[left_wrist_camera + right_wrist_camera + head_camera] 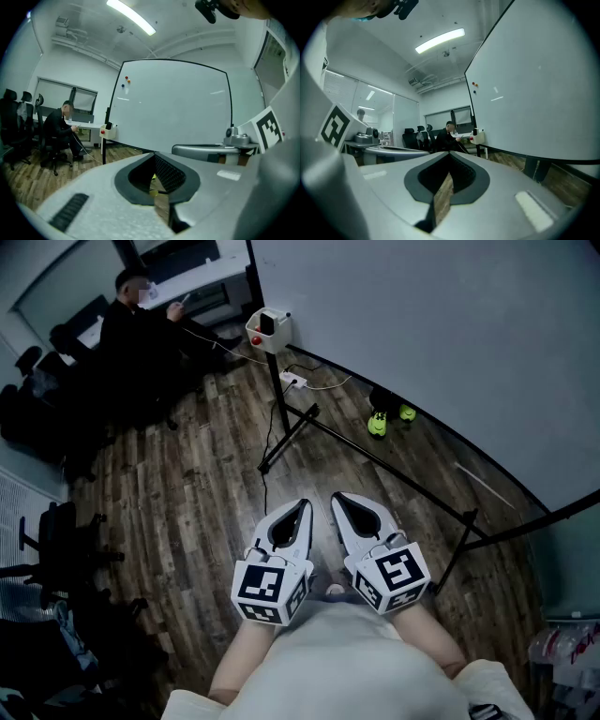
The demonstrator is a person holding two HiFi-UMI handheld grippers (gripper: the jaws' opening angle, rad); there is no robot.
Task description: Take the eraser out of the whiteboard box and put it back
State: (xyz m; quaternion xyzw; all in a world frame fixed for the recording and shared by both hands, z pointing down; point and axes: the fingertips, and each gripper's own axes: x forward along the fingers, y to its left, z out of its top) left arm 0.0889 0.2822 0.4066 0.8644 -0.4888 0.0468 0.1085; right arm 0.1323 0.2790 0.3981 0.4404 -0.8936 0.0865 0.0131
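Observation:
The whiteboard box point(270, 332) is a small white tray with a red dot, fixed at the left end of the whiteboard point(422, 334). A dark eraser point(266, 323) stands in it. The box also shows far off in the left gripper view point(108, 132) and the right gripper view point(478, 137). Both grippers are held side by side close to my body, far from the box. The left gripper point(305, 505) point(154, 153) is shut with nothing in it. The right gripper point(337, 497) point(450, 153) is shut and empty too.
The whiteboard's black stand legs point(291, 427) spread over the wooden floor. A white power strip point(292, 381) with cables and two yellow-green objects point(378, 423) lie near the board. A person point(141, 324) sits at a desk at the far left, beside office chairs point(56, 531).

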